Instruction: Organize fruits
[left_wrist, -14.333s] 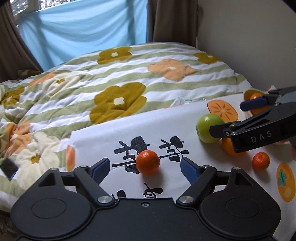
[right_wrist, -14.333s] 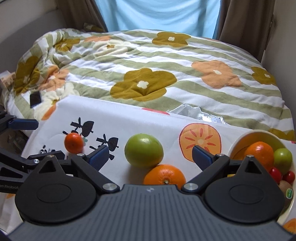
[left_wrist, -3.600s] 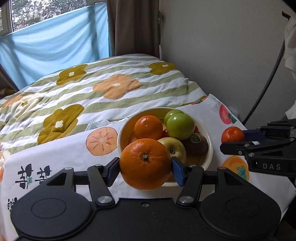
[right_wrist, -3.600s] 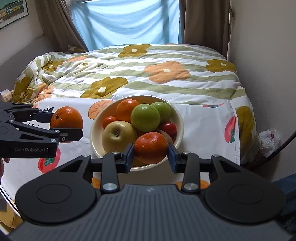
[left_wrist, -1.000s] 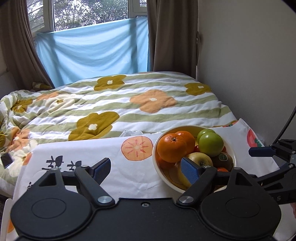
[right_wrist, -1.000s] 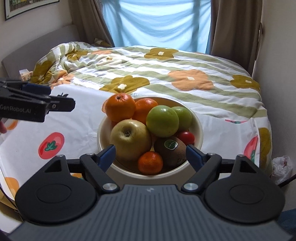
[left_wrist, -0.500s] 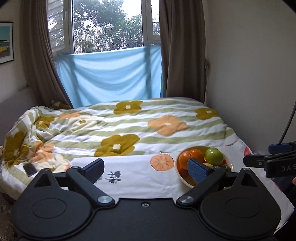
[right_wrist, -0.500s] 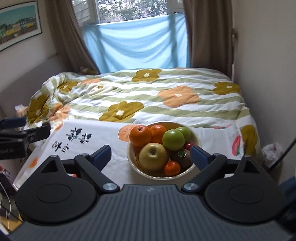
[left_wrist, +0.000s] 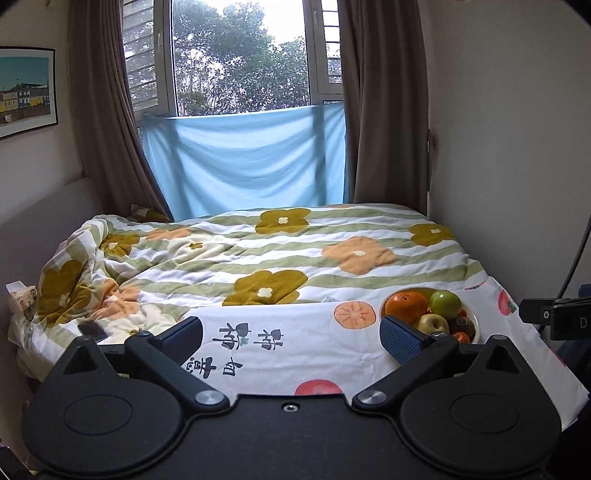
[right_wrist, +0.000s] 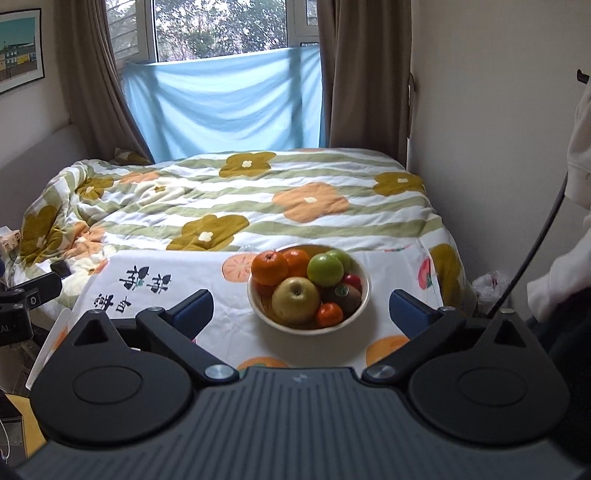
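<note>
A cream bowl (right_wrist: 258, 308) stands on the white printed cloth (right_wrist: 229, 325) at the foot of the bed. It holds a large orange (right_wrist: 269, 268), a green apple (right_wrist: 325, 270), a yellow apple (right_wrist: 295, 300), a kiwi (right_wrist: 345, 294) and a small tangerine (right_wrist: 329, 314). The bowl also shows in the left wrist view (left_wrist: 476, 330). My right gripper (right_wrist: 301, 308) is open and empty, well back from the bowl. My left gripper (left_wrist: 291, 338) is open and empty, left of the bowl.
A flowered quilt (left_wrist: 295, 254) covers the bed behind the cloth. A black phone (left_wrist: 92, 331) lies at the quilt's left edge. The wall (right_wrist: 480, 129) runs along the right side. A window with brown curtains (left_wrist: 103, 122) and a blue sheet (left_wrist: 243, 162) is at the back.
Both grippers have pulled back and up from the bowl, which now looks smaller and farther. Both stay open and empty.
</note>
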